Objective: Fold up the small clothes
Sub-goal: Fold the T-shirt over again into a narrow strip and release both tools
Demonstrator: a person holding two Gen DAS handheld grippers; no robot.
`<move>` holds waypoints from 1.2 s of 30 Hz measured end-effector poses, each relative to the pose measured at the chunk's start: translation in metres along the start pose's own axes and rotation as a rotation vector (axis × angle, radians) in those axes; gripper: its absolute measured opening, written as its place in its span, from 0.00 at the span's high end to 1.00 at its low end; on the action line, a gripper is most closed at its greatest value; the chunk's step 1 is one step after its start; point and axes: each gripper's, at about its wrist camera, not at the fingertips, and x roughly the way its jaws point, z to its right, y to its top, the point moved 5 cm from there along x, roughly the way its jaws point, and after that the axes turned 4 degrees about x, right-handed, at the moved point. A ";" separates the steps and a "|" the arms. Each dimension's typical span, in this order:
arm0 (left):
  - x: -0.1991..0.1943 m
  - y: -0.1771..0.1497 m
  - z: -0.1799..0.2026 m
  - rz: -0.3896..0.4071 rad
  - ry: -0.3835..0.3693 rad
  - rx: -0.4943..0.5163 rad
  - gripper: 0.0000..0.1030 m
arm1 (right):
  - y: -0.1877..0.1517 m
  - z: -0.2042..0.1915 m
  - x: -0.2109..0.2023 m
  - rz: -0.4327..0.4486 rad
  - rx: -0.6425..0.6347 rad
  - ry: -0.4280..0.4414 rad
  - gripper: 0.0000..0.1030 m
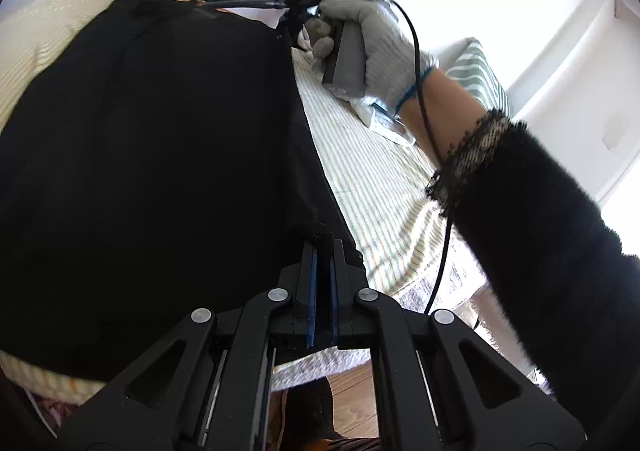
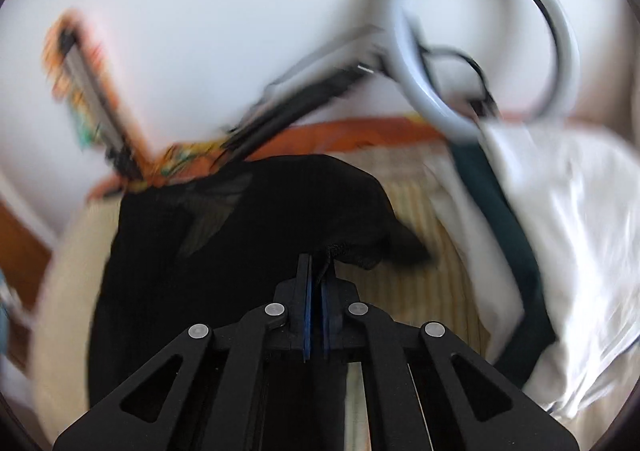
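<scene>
a black garment (image 1: 152, 139) is seen spread over a bed (image 1: 372, 179) covered with a pale striped sheet, filling the left and middle of the left wrist view. its near right edge is pinched between the closed jaws of the left hand-held gripper (image 1: 323, 247), a bunched fold of cloth being caught at the blue pads. further right and up, a hand in a grey glove (image 1: 372, 47) is seen wrapped around the handle of the right hand-held gripper (image 1: 296, 17), which is pointed toward the far right edge of the garment. a black cable (image 1: 424, 99) is draped past the wrist and over a fuzzy black sleeve (image 1: 560, 235). behind the arm, a green striped pillow (image 1: 480, 71) is seen on the bed.

in the right wrist view, heavily blurred, the black garment (image 2: 224, 251) is seen at left and centre on the striped sheet. a corner of it is lifted and gripped at the tips of the right hand-held gripper (image 2: 318, 267), whose jaws are closed on the cloth. up and to the right, a white ring light (image 2: 480, 31) is seen against the wall. at far right, a white cloth (image 2: 580, 231) and a dark green strip (image 2: 512, 243) are seen lying on the bed.
</scene>
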 end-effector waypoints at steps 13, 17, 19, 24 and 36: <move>-0.046 -0.012 -0.043 0.101 0.188 -0.043 0.97 | -0.010 -0.140 0.040 -0.037 -0.373 -0.078 0.98; -0.047 -0.020 -0.053 0.093 0.238 -0.048 0.97 | -0.020 -0.152 0.065 -0.078 -0.367 -0.065 0.98; -0.045 -0.022 -0.051 0.091 0.252 -0.035 0.97 | -0.025 -0.154 0.075 -0.097 -0.363 -0.056 0.98; -0.046 -0.021 -0.045 0.078 0.255 -0.019 0.97 | -0.033 -0.155 0.081 -0.149 -0.303 0.046 0.91; -0.106 -0.029 -0.027 0.079 0.241 0.038 0.61 | -0.041 -0.095 -0.066 -0.078 -0.085 0.173 0.77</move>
